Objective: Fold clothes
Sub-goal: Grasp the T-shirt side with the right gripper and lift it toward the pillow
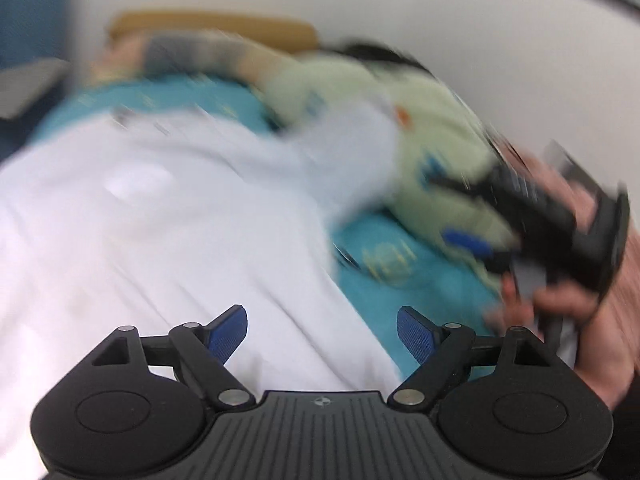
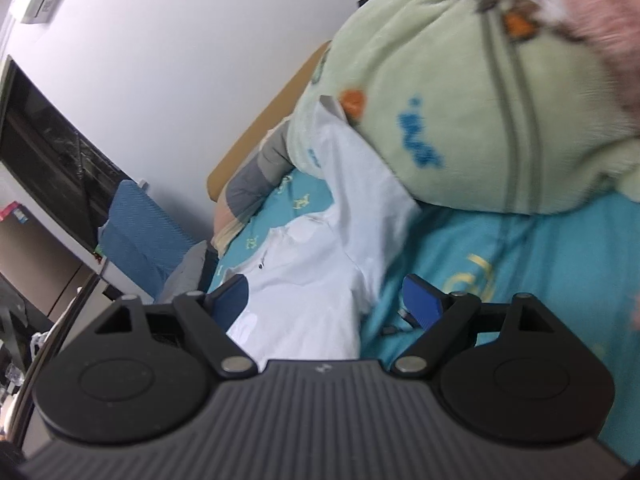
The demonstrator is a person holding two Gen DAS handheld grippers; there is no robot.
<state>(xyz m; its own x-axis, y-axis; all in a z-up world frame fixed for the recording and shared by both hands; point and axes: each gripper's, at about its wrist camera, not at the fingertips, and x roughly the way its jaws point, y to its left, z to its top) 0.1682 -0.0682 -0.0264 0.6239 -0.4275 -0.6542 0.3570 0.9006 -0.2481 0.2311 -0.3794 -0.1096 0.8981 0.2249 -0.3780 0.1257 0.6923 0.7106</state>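
A white shirt (image 1: 168,216) lies spread on a teal bed sheet (image 1: 404,276); the left wrist view is motion-blurred. My left gripper (image 1: 322,334) is open and empty, just above the shirt's near part. My right gripper (image 2: 326,300) is open and empty over the shirt (image 2: 320,248), near its sleeve and the teal sheet (image 2: 520,248). The right gripper also shows in the left wrist view (image 1: 480,216), held in a hand at the right, in front of the green blanket.
A pale green blanket (image 2: 460,92) with blue and orange prints is bunched at the head of the bed, over one shirt sleeve. A grey garment (image 2: 256,180) and a tan headboard (image 2: 272,112) lie beyond. A blue chair (image 2: 136,228) and a desk stand at the left.
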